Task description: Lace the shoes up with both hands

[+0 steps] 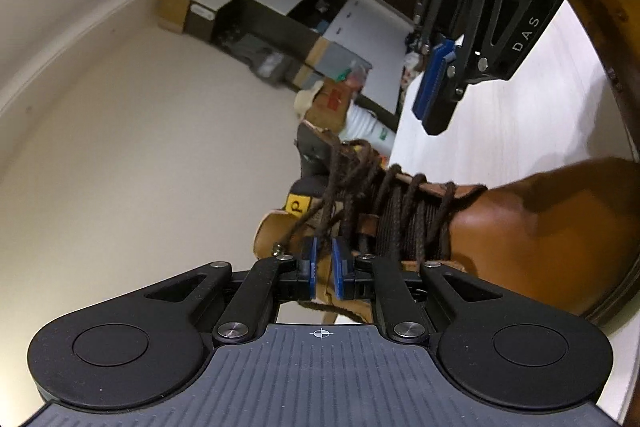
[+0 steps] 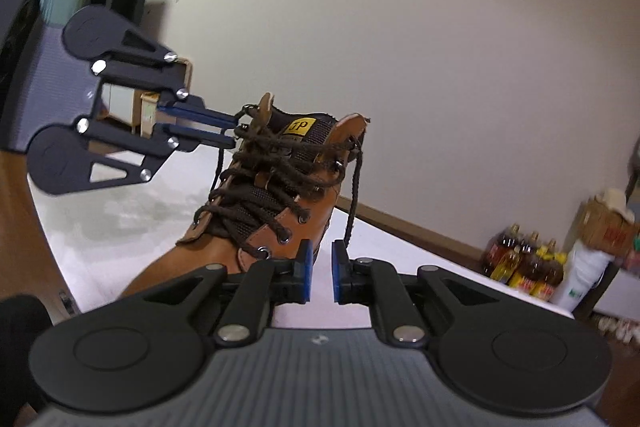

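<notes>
A tan leather boot (image 2: 276, 195) with dark brown laces (image 2: 256, 183) stands on a white table (image 2: 120, 211), filling the centre of the right wrist view. At centre left of that view, the left gripper (image 2: 234, 131) reaches the boot's collar, its blue pads a little apart, with a lace loop at their tips. At lower centre, the right gripper (image 2: 320, 277) has its pads parted, and a loose lace end (image 2: 354, 195) hangs just above the right pad

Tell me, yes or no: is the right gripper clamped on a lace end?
No. The right gripper is open, a clear gap between its blue pads, and the loose lace end hangs just beyond them, ungripped.
</notes>
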The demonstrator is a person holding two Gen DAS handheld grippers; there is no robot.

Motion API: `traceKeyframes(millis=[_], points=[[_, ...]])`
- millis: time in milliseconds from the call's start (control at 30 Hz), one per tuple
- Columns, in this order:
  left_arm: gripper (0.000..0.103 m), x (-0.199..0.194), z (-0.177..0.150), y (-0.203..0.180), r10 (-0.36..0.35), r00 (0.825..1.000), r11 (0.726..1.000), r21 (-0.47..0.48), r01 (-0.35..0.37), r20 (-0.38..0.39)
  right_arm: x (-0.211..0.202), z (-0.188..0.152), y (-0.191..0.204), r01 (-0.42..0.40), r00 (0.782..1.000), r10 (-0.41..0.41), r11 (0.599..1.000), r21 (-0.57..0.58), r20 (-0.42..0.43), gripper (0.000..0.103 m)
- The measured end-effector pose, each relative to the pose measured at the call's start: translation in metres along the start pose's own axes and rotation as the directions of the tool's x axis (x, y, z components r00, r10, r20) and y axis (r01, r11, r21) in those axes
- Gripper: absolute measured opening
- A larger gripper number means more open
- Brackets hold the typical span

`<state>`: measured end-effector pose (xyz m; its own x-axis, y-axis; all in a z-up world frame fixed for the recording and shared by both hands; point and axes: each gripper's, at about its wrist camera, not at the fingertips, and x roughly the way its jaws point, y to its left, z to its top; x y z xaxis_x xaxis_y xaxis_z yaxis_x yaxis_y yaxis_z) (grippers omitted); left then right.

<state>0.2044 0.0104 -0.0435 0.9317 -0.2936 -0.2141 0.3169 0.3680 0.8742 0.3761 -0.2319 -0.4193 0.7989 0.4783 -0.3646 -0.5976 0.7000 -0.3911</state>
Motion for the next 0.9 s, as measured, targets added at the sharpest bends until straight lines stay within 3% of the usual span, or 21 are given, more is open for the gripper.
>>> traceKeyframes(millis=[233, 533, 667, 900], points=[[0.012, 0.005, 0.001, -0.008, 0.037, 0.999, 0.997, 0.074, -0.038, 0.018, 0.012, 0.007, 0.020, 0.078, 0.997, -0.070, 0.964, -0.254, 0.042, 0.011], [0.013, 0.013, -0.001, -0.020, 0.064, 0.998, 0.985, 0.159, -0.068, 0.028, 0.027, 0.005, 0.048, 0.178, 0.984, -0.141, 0.831, -0.527, 0.110, 0.014], [0.011, 0.016, 0.001, -0.018, 0.051, 0.998, 0.991, 0.119, -0.054, 0.029, 0.032, 0.000, 0.056, 0.204, 0.979, -0.160, 0.775, -0.599, 0.125, 0.014], [0.008, 0.007, 0.002, 0.008, -0.002, 1.000, 0.996, -0.092, 0.003, 0.017, 0.035, -0.009, 0.067, 0.269, 0.963, -0.202, 0.688, -0.674, 0.178, 0.014]])
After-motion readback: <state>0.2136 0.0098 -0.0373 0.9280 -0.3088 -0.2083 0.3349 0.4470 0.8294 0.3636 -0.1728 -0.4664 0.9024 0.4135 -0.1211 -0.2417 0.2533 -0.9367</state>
